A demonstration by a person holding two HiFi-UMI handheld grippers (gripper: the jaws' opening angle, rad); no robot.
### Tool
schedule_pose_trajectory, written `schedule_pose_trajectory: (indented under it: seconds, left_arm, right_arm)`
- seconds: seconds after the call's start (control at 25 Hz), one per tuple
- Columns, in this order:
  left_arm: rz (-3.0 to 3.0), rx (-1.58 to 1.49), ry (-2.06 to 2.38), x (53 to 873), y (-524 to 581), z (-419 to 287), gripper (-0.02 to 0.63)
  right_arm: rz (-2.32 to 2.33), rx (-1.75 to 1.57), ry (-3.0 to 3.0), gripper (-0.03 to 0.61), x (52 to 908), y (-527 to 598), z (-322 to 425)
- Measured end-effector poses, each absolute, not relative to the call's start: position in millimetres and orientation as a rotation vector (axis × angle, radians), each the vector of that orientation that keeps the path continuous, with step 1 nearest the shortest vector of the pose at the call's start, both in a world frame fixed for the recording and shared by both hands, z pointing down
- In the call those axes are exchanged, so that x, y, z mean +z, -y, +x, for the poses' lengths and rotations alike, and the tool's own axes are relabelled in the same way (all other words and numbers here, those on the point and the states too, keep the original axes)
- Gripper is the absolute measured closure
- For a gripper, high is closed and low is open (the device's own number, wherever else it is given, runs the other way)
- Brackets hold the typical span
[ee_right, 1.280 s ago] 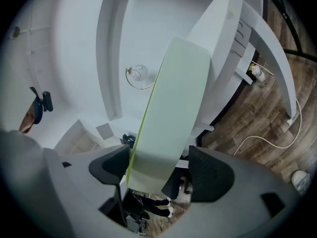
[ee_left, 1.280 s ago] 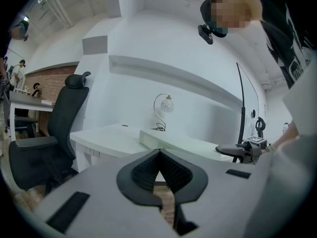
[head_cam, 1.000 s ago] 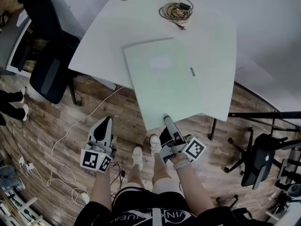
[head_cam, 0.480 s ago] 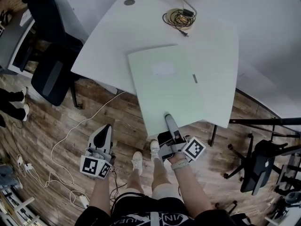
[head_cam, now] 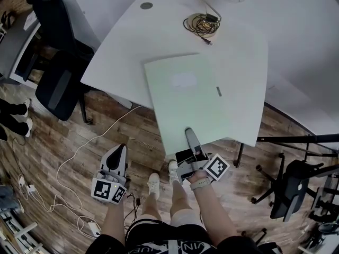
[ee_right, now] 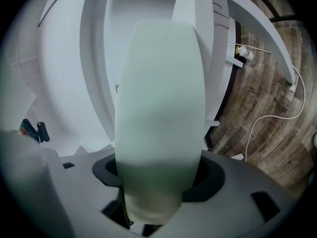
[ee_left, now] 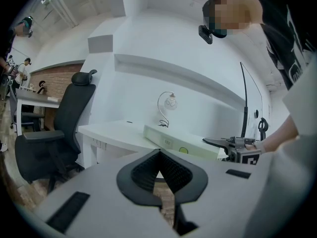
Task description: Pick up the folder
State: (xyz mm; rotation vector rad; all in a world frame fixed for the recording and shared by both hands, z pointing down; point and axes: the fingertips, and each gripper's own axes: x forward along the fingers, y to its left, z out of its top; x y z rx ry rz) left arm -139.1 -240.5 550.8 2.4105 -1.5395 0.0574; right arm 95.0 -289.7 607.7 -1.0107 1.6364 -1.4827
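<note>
A thick pale green folder point(head_cam: 185, 97) lies flat on the white table point(head_cam: 122, 52), its near end hanging over the front edge. My right gripper point(head_cam: 189, 136) is level at that near end, one finger on top of the folder. In the right gripper view the folder point(ee_right: 161, 108) fills the gap between the jaws, which have just been closing on it. My left gripper point(head_cam: 118, 151) hangs shut and empty over the floor, left of the folder. From the left gripper view I see the folder point(ee_left: 178, 143) side on, with the right gripper point(ee_left: 213, 142) at its end.
A coil of cable point(head_cam: 201, 23) lies on the table beyond the folder. A black office chair point(head_cam: 58, 62) stands at the table's left, another chair point(head_cam: 288, 189) at the right. A white cord point(head_cam: 90, 142) runs over the wooden floor by the person's feet.
The head view has shifted a little. The folder and both grippers keep about the same places, with the right gripper still at the folder's near end.
</note>
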Motion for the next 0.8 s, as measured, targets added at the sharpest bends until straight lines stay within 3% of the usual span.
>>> schedule_pose_trajectory:
  seconds: [0.8]
  left_arm:
    - [2.453, 0.018, 1.553, 519.2, 241.8, -147.1, 0.603]
  right_arm:
    - [-1.120, -1.387, -1.766, 0.288, 580.6, 288.2, 121.0]
